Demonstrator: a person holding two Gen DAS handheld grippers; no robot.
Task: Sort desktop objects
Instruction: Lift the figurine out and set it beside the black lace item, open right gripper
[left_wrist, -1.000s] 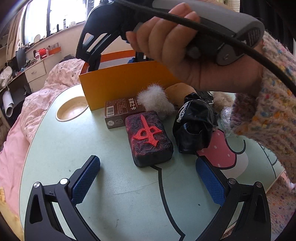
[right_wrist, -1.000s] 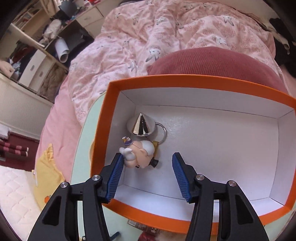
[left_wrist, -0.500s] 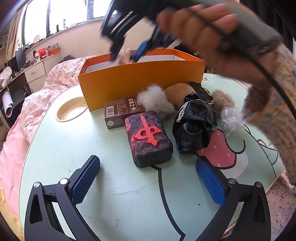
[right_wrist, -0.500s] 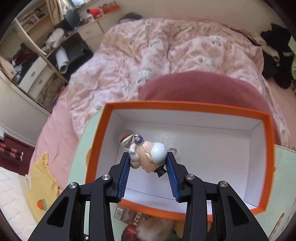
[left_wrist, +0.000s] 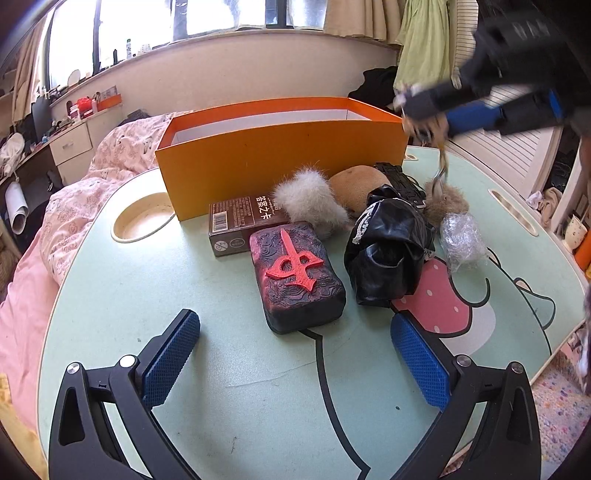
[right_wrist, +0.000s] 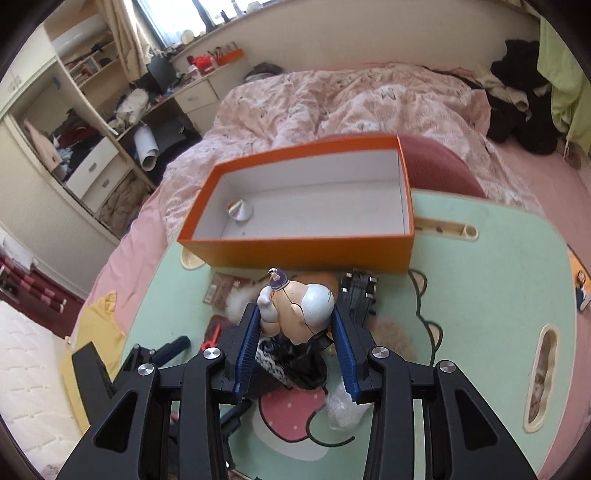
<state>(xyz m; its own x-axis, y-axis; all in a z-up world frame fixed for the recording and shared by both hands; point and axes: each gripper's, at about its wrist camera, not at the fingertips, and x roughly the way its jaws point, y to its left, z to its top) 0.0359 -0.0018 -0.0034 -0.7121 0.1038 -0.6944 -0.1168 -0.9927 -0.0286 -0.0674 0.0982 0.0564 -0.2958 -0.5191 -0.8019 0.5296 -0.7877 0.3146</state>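
Right gripper (right_wrist: 295, 325): blue pads closed against both sides of a small figurine keychain (right_wrist: 299, 310), held in the air at centre frame of the right wrist view, above the clutter on the table and on the near side of the orange box (right_wrist: 295, 251). Same gripper blurred at upper right of the left wrist view, outside the box's right end.

Orange box: open, white inside, one silver cone (right_wrist: 239, 212) at its left end.

Left gripper (left_wrist: 295, 354): jaws spread wide, nothing between them, low over the green table (left_wrist: 147, 295) at bottom of frame.

Ahead of it, mid-frame: red-marked dark block (left_wrist: 295, 273), brown card box (left_wrist: 243, 223), white pompom (left_wrist: 308, 201), black bag (left_wrist: 388, 251), clear plastic bundle (left_wrist: 461, 240).
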